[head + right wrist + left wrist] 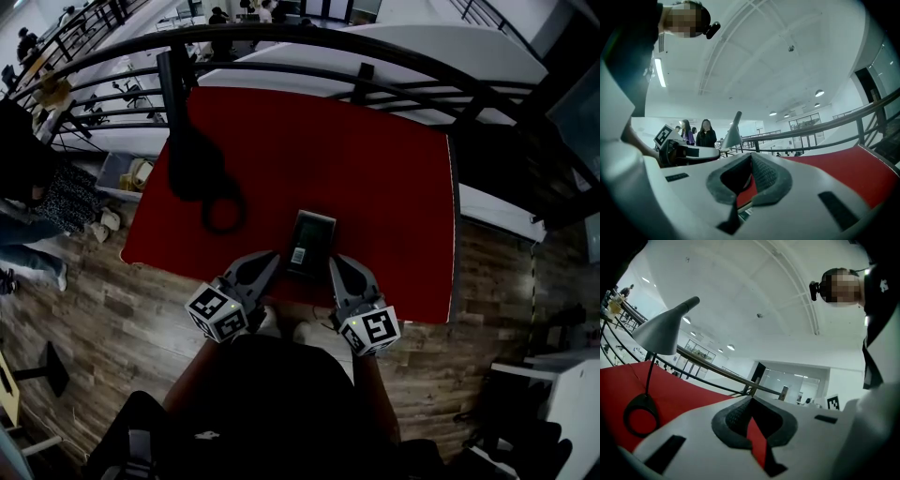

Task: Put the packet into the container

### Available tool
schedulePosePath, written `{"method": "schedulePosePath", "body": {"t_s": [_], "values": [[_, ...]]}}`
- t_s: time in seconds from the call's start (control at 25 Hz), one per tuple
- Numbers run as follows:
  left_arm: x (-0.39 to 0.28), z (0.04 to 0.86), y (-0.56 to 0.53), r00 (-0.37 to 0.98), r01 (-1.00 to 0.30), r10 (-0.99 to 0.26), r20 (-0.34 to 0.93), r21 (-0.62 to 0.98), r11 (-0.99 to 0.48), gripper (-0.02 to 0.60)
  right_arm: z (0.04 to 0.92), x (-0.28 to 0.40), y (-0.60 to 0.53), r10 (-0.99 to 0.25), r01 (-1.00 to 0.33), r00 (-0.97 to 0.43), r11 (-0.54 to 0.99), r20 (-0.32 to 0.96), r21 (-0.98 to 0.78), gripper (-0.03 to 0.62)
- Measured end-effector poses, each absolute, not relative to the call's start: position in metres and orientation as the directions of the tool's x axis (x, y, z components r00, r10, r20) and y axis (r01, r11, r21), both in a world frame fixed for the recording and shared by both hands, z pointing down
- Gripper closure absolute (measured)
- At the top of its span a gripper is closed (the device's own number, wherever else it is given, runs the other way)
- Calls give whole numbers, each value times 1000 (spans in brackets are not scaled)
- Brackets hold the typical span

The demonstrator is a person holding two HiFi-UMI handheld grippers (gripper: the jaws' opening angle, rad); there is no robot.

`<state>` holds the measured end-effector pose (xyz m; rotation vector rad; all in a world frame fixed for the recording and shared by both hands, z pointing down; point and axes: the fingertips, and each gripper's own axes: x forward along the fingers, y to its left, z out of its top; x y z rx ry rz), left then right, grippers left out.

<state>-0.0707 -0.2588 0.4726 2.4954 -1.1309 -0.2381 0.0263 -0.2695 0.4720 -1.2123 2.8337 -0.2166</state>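
Observation:
A dark rectangular container (311,242) lies on the red table (375,178) near its front edge, with a white label at its near end. I cannot tell a packet apart from it. My left gripper (272,256) rests just left of it and my right gripper (334,262) just right, both tips at its near end. In the left gripper view the left gripper (751,400) has its pads together with nothing between them. The right gripper (750,157) also has its pads meeting, and a sliver of the labelled thing (746,213) shows below them.
A desk lamp (178,103) stands at the table's left, its ring base (223,214) close to the container. Its shade (663,331) and base (641,414) show in the left gripper view. A railing (375,52) runs behind the table. People (706,133) stand beyond.

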Motion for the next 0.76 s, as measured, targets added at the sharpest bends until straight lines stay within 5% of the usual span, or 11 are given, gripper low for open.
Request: {"method": "schedulePosePath", "body": {"t_s": [0.76], "values": [[-70,471,-269,706,-634,-708,-10,437,-638,572,472,8,-273,-708,-708,-704,697,47,-111,572]]}}
